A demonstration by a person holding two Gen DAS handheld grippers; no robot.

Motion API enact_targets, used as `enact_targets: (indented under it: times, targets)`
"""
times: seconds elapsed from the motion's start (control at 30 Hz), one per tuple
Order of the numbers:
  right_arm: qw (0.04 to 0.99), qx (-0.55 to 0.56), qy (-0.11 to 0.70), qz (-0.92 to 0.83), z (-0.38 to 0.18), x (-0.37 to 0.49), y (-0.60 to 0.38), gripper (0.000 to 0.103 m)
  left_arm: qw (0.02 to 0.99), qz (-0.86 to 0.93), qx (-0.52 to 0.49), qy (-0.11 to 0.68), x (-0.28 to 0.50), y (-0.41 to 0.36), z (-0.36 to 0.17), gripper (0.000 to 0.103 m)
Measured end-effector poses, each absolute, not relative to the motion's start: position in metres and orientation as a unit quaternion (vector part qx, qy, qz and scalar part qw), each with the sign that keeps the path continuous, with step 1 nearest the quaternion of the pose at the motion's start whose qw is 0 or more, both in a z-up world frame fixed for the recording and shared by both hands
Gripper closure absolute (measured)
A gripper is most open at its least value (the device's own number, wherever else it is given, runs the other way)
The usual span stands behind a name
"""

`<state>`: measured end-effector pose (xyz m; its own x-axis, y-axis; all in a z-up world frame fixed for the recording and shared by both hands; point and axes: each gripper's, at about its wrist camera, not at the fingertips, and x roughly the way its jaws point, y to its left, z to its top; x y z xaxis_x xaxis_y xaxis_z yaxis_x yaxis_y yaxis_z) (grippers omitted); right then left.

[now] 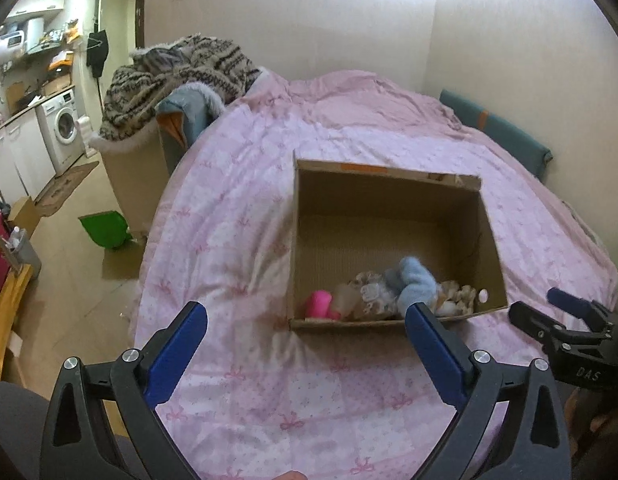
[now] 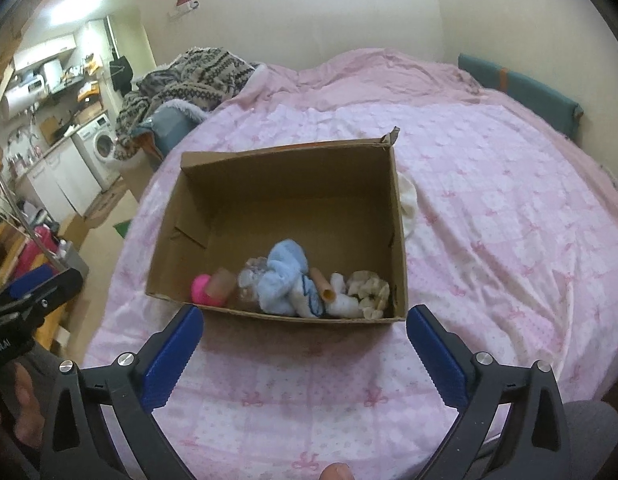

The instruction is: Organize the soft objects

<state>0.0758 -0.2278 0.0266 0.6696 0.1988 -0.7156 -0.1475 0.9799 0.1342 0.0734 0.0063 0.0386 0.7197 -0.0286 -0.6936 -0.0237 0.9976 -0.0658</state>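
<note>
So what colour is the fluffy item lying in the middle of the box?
Light blue; clearest in the right wrist view, inside the cardboard box.

Both cameras look forward and down from the near edge of the bed (image 1: pixel 269 152), facing the box (image 1: pixel 389 188). The left view stands near the box's left corner, the right view (image 2: pixel 285 160) squarely before it. Both share box, bed and kitchen.

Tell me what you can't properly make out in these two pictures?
- White soft thing, right wrist view: mostly hidden behind the cardboard box wall; unseen in the left wrist view.
- Pile in the box: the pink item and blue fluffy item overlap others, and the near wall cuts off their undersides.
- Right claw, left wrist view: cut by the picture's edge.
- Kitchen shelves: too small to read.
</note>
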Motion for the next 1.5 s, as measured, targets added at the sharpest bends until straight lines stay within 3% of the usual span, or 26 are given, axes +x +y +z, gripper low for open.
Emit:
enact_targets:
  times: [0.23,1.5]
  targets:
    - [0.915,0.03,0.395,0.076,0.019,0.08,-0.23,0.0,0.913,0.003,-0.05,0.404,0.081,0.012,0.019,0.004]
    - [0.913,0.036,0.397,0.088,0.018,0.076,-0.227,0.0,0.917,-0.003,-0.043,0.397,0.076,0.01,0.022,0.004]
